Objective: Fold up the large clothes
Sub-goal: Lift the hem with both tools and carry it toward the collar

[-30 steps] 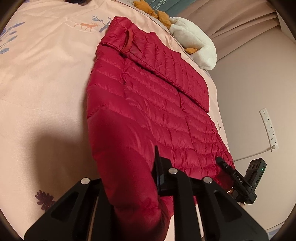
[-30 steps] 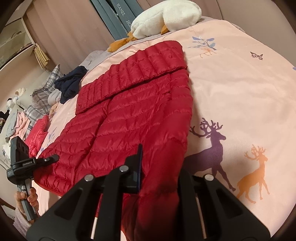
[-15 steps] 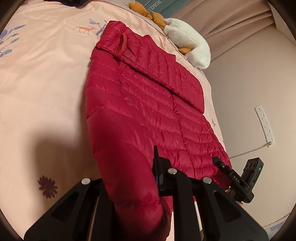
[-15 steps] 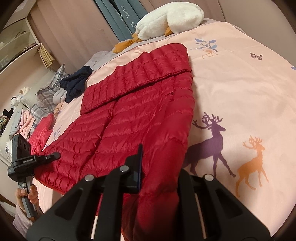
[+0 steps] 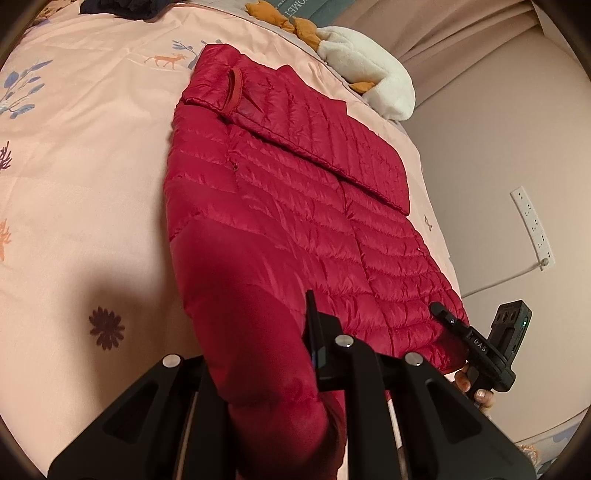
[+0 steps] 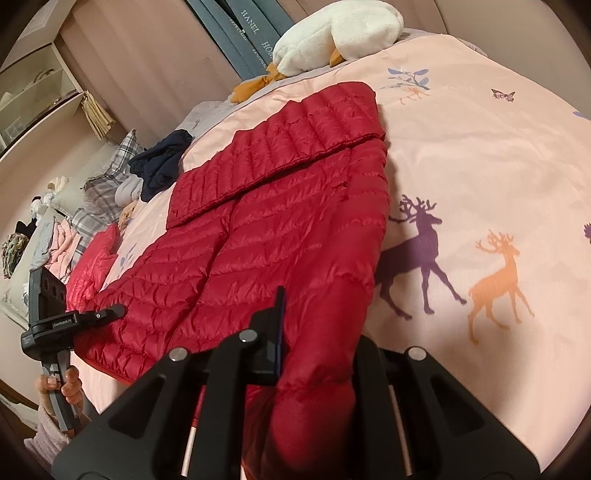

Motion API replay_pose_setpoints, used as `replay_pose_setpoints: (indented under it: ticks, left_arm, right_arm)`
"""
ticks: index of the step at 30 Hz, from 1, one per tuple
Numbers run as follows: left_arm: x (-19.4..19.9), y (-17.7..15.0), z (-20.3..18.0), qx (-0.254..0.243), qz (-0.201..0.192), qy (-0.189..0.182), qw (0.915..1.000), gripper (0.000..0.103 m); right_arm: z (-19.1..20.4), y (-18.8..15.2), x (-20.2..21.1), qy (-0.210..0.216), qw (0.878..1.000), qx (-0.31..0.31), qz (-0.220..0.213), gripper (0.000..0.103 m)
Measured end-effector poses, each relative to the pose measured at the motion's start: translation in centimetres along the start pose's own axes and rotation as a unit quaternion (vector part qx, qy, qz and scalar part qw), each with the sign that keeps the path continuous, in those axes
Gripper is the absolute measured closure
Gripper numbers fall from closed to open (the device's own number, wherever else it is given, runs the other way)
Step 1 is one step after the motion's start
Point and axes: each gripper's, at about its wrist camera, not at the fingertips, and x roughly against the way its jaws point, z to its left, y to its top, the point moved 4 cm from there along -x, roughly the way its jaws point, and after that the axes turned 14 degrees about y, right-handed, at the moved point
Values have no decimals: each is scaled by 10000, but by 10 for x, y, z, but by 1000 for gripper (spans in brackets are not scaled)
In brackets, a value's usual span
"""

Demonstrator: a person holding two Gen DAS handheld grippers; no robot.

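**Bedroom, pink printed bedspread: jacket hem gripped at both corners**

Pink bedspread (image 6: 480, 155) with deer print, covering most of both views. Red quilted jacket (image 5: 295, 206) spread flat across it, running from lower centre to upper centre of the left wrist view; one sleeve folded across the far end, upper centre. White plush toy (image 6: 332, 33) at the top edge, well clear. Pile of other clothes (image 6: 159, 162) at middle left of the right wrist view, apart from the jacket.

Jaws: left gripper (image 5: 258, 354) nearly closed, clamped on the near hem, bottom centre of its view. Right gripper (image 6: 317, 354) likewise pinched on the opposite hem corner, bottom centre of its view. Fabric bunched thick between both pairs of fingers, bulging toward the cameras. Remainder of the jacket ahead of the jaws, resting on the bedspread.

Risks, as judged:
- Slippery shell, puffy filling: possible slip from either pinch if pulled sharply.
- Uneven lift between the two hands: skewed fold line, hem landing off the shoulders.
- Folded sleeve loose on top: likely to slide or open if the body is dragged rather than lifted.
- Trapped air: fold springing back once released.
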Motion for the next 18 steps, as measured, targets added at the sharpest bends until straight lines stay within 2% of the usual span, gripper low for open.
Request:
replay_pose_setpoints:
  ticks: [18]
  left_arm:
    - [-5, 3, 2, -128, 92, 149, 9998, 89]
  right_arm:
    - [1, 1, 9, 184, 9996, 19, 198, 91]
